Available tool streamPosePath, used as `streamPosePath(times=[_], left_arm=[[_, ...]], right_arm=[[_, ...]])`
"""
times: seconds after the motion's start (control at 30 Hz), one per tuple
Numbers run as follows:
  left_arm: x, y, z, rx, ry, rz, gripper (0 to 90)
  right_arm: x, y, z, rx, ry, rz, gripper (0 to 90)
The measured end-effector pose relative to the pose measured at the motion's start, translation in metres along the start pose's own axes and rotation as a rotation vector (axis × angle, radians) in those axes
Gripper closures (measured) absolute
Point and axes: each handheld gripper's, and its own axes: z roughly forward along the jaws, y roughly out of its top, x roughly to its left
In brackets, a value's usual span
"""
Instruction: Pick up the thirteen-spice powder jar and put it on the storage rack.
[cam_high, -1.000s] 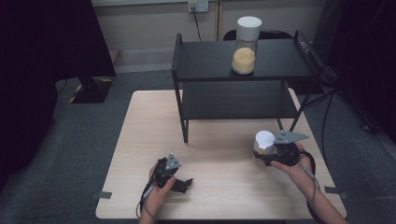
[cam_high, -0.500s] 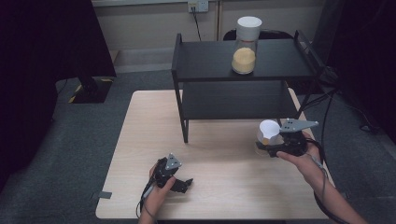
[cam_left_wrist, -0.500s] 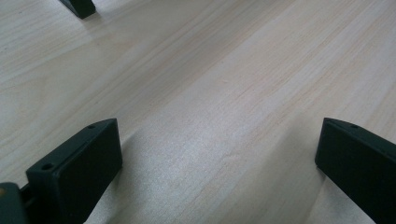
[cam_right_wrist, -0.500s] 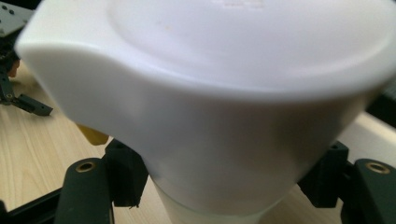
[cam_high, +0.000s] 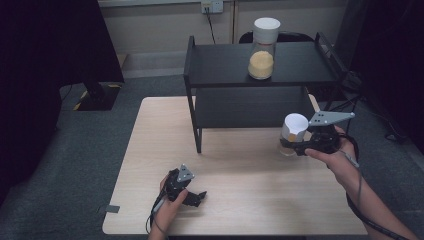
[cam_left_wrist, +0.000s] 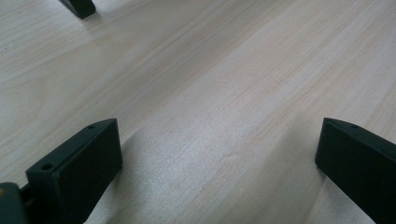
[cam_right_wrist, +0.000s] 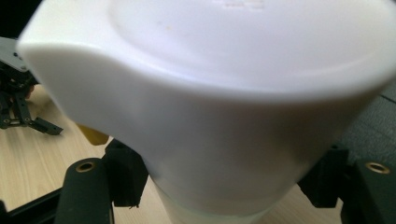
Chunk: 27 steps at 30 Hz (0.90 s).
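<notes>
Jar (cam_high: 293, 134) with the white lid is now off the table (cam_high: 150, 150) and nearer the black shelf rack (cam_high: 225, 65) than a second ago; I judge I'm carrying it toward a shelf. My right gripper (cam_high: 300, 145) is clamped on its body below the lid. My left gripper (cam_high: 196, 198) rests wide open on the tabletop, holding nothing.

The left gripper (cam_high: 196, 198) is black, topped by a small grey three-cornered plate, with blocky flat jaws bearing small screw holes. The right gripper (cam_high: 291, 145) is black too, under a larger grey plate; a black cable trails along the forearm.
</notes>
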Motion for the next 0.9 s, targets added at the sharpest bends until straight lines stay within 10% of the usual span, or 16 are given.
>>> streamPosePath(times=[0.9], left_arm=[[0.000,0.000,0.000,0.001,0.000,0.000,0.2]], right_arm=[[-0.002,0.068,-0.025,-0.013,0.019,-0.010,30.4]])
